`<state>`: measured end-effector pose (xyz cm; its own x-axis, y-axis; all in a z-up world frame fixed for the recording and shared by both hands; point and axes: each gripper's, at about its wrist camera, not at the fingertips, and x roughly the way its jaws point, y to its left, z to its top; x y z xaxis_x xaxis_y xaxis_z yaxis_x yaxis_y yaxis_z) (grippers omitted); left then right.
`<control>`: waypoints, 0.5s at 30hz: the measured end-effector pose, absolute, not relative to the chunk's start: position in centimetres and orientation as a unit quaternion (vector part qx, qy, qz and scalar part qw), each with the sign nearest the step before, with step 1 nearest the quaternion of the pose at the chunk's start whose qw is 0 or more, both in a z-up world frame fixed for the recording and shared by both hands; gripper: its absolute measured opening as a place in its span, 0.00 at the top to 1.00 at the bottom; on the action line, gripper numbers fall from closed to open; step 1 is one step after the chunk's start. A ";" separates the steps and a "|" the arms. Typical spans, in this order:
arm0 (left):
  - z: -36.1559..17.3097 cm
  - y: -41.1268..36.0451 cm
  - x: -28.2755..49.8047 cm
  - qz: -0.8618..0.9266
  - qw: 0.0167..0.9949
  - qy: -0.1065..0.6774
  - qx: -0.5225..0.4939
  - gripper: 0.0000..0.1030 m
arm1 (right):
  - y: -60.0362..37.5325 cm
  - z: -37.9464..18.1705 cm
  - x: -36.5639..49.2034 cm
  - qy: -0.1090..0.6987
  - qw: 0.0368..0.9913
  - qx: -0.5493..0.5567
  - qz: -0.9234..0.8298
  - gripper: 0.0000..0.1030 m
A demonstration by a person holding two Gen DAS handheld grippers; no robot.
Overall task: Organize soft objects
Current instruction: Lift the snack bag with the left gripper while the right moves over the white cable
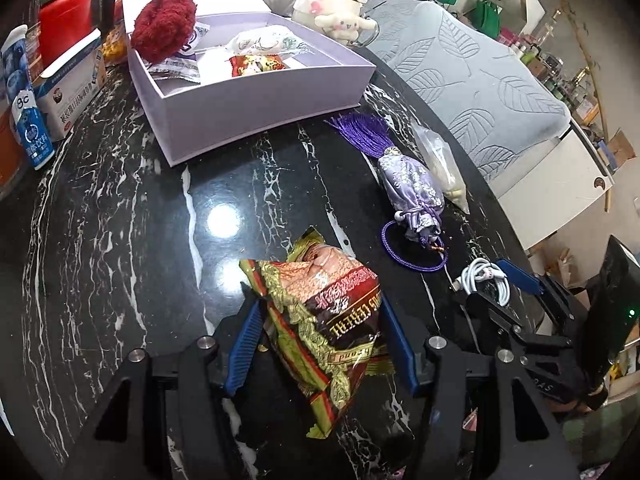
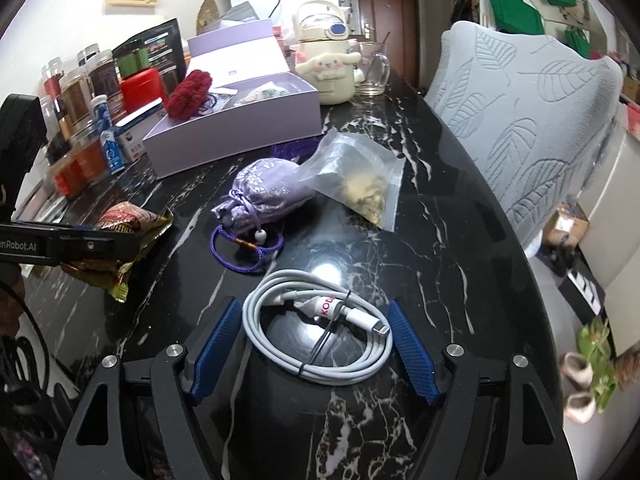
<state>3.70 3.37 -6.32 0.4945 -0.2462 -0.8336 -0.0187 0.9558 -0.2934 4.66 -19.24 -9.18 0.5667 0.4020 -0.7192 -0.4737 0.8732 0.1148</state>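
My left gripper point(image 1: 320, 312) is shut on a crinkled red-and-gold cereal packet point(image 1: 320, 312), held just above the black marble table point(image 1: 132, 216); the packet also shows in the right wrist view point(image 2: 128, 236). My right gripper point(image 2: 316, 324) is open, its blue fingers on either side of a coiled white cable point(image 2: 316, 336) lying on the table. A lilac drawstring pouch point(image 2: 268, 196) with purple cord and tassel lies beyond, beside a clear zip bag point(image 2: 356, 180). The open lilac box point(image 1: 256, 96) holds a red fuzzy ball point(image 1: 164, 24) and several sachets.
A cream plush-covered kettle point(image 2: 328, 68) and a glass mug point(image 2: 372, 68) stand behind the box. Jars, bottles and a red case point(image 2: 140, 84) line the table's left side. A grey leaf-patterned chair back point(image 2: 532, 120) stands along the right edge.
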 end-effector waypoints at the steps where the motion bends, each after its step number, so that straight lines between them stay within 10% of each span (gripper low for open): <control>1: -6.4 3.3 3.7 -0.064 0.855 0.498 -0.132 0.38 | -19.3 -9.2 4.6 0.393 0.885 -0.043 0.244 0.22; 9: -7.2 1.8 4.3 -0.044 0.863 0.495 -0.088 0.34 | -18.1 -9.6 4.6 0.389 0.898 -0.051 0.197 0.09; 15: -7.5 0.6 4.1 -0.027 0.875 0.482 -0.043 0.34 | -17.5 -9.6 4.2 0.379 0.903 -0.074 0.189 0.26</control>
